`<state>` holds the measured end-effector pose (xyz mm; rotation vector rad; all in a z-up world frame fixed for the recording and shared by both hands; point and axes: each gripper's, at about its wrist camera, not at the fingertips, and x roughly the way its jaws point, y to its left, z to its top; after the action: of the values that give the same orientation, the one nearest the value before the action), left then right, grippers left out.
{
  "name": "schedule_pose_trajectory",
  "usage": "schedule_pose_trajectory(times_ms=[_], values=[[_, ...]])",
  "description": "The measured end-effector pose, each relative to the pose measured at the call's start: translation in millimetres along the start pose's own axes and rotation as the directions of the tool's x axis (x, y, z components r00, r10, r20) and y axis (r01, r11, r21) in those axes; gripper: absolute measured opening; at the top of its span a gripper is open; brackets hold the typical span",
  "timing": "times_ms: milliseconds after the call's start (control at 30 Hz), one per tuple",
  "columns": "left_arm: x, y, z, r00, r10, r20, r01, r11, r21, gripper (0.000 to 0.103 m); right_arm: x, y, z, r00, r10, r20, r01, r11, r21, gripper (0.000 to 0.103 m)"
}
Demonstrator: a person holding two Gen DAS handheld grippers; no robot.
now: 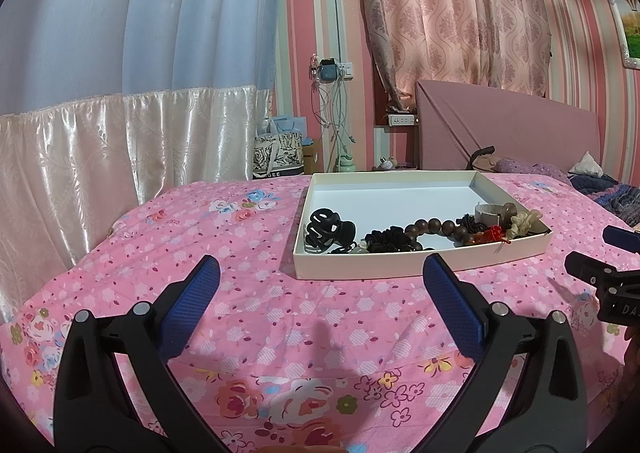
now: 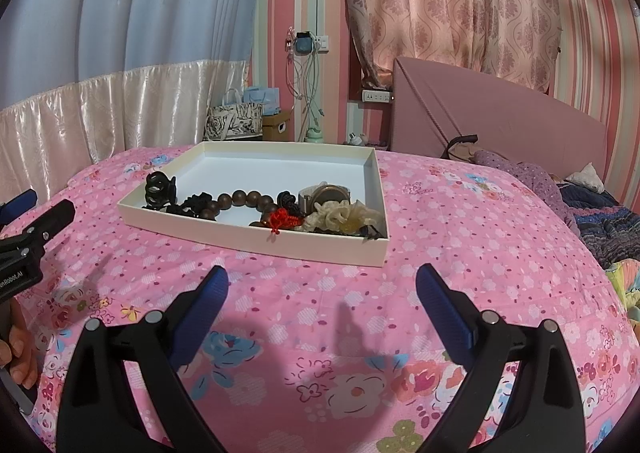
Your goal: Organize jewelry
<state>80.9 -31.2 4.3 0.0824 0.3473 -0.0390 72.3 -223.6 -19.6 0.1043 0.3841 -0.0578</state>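
Both tools gape wide with nothing between their blue pads: left tool (image 1: 320, 273) and right tool (image 2: 322, 279) hover over the pink floral bedspread (image 1: 248, 293). Ahead of them lies the white tray (image 2: 256, 243), holding along its near side a black claw clip (image 2: 160, 189), wooden beads (image 2: 240, 199), red knot (image 2: 282, 219) and cream scrunchie (image 2: 344, 217)

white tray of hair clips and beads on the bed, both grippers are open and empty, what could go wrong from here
1. The items crowd the near edge of the white tray: the wooden bead bracelet touches the black scrunchie and red knot charm, so one pinch may drag several.
2. The tray sits on a soft floral bedspread; pressing down may tilt it.
3. The left hand-held gripper and right hand-held gripper may collide reaching in.
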Motion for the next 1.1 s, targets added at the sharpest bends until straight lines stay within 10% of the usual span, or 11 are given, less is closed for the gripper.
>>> schedule_pose_trajectory(times_ms=[1100], values=[[-1.0,0.6,0.2,1.0,0.0,0.001,0.0,1.0,0.0,0.1,0.6,-1.4,-1.1,1.0,0.001,0.0,-0.001,1.0,0.003,0.095]])
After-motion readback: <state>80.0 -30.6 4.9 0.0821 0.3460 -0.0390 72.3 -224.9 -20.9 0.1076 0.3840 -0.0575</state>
